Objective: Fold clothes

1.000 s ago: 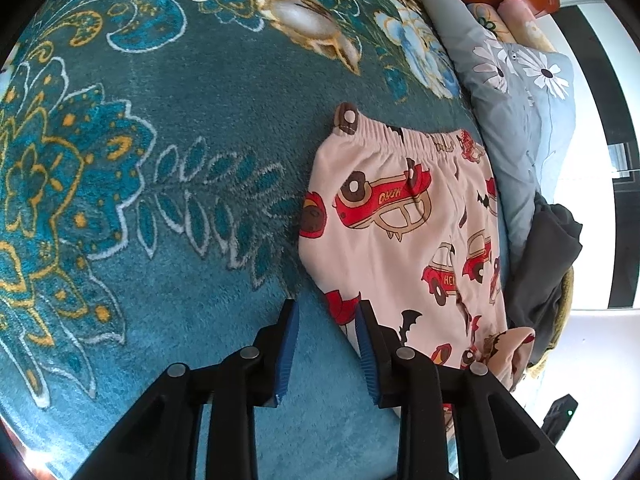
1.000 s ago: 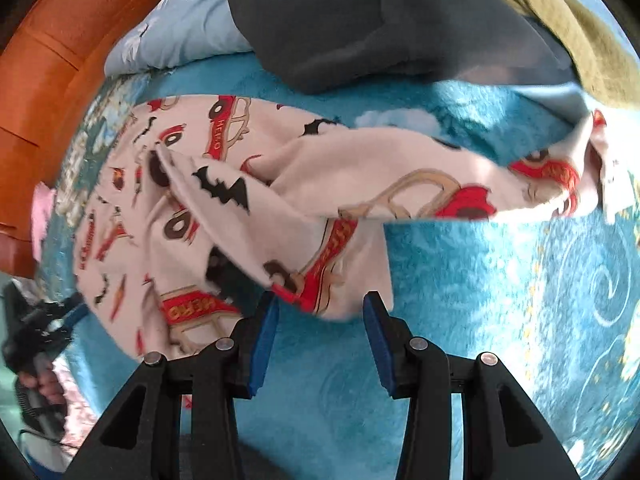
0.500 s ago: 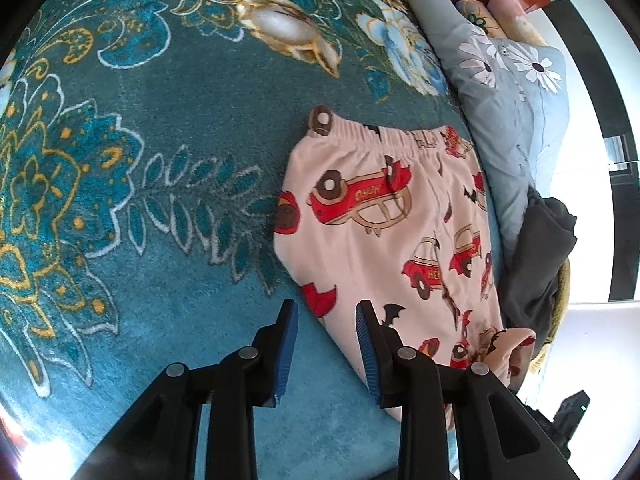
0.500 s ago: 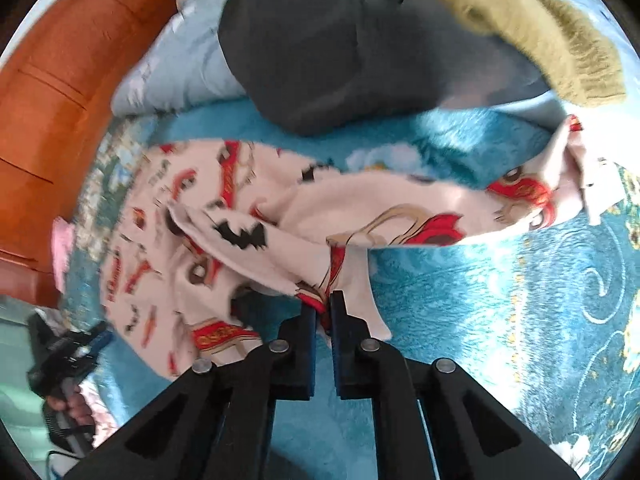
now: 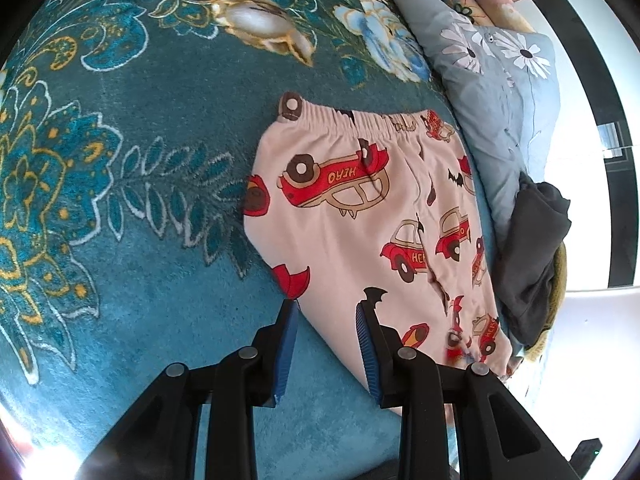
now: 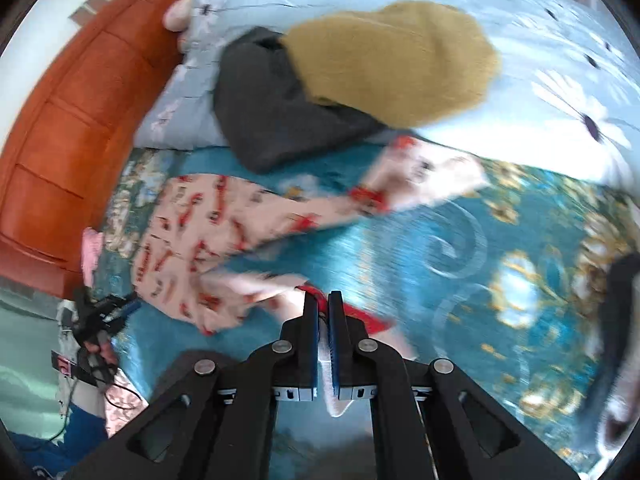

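Observation:
Pink pyjama trousers [image 5: 360, 216] printed with red cars lie on a teal floral blanket [image 5: 120, 160], waistband at the far end. My left gripper [image 5: 326, 312] hovers open over their near left edge; cloth and blanket both show in the gap and the pads press on nothing. In the blurred right wrist view the trousers [image 6: 192, 232] stretch toward my right gripper [image 6: 323, 300]. It is shut on the end of one trouser leg, with pale cloth pinched between the blue pads and lifted off the blanket. The other leg [image 6: 420, 176] trails to the right.
A dark grey garment [image 6: 272, 112] and a mustard knit [image 6: 392, 64] are heaped against pale blue daisy pillows [image 5: 492, 80]. An orange wooden headboard [image 6: 72, 120] runs along the left. A hand holds the left gripper [image 6: 100, 312] at the bed's edge.
My right gripper closed on the trouser leg's end, then rose and pulled back, drawing the leg with it. The left gripper stayed open and nearly still.

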Demonstrator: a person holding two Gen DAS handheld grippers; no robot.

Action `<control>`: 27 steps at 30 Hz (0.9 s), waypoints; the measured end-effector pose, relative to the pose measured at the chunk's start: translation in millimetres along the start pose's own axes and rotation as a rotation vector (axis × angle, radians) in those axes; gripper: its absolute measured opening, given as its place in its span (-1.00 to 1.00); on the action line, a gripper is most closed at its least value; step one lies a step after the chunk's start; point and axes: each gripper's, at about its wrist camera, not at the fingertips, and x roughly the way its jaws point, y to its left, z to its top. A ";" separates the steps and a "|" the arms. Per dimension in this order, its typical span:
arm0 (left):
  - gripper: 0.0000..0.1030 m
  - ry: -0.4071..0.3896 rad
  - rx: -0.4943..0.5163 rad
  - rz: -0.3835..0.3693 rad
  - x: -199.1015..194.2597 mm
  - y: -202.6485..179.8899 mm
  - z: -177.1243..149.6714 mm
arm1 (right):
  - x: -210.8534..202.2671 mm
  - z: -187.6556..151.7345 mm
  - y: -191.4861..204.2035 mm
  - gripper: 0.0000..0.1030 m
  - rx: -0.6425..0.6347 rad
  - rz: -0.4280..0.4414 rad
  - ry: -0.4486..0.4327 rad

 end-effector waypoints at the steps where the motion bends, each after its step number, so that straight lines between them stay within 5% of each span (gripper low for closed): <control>1: -0.35 0.002 0.007 0.004 0.8 -2.1 0.1 | 2.7 -0.2 -9.1 -0.92 0.015 -0.018 0.014; 11: -0.35 -0.004 0.030 0.089 1.1 -7.7 2.6 | 91.4 28.8 -84.5 -0.91 0.181 -0.155 0.109; 19: -0.35 -0.009 0.023 0.153 6.8 -7.2 9.7 | 119.0 38.4 -101.8 -0.90 0.238 -0.134 0.125; 24: -0.35 0.006 0.003 0.168 15.5 -5.2 9.5 | 88.9 28.4 -108.6 -0.28 0.221 -0.116 0.071; 27: -0.35 0.019 0.020 0.167 18.9 -7.0 6.5 | 69.4 10.3 -122.7 -0.18 0.250 -0.116 0.043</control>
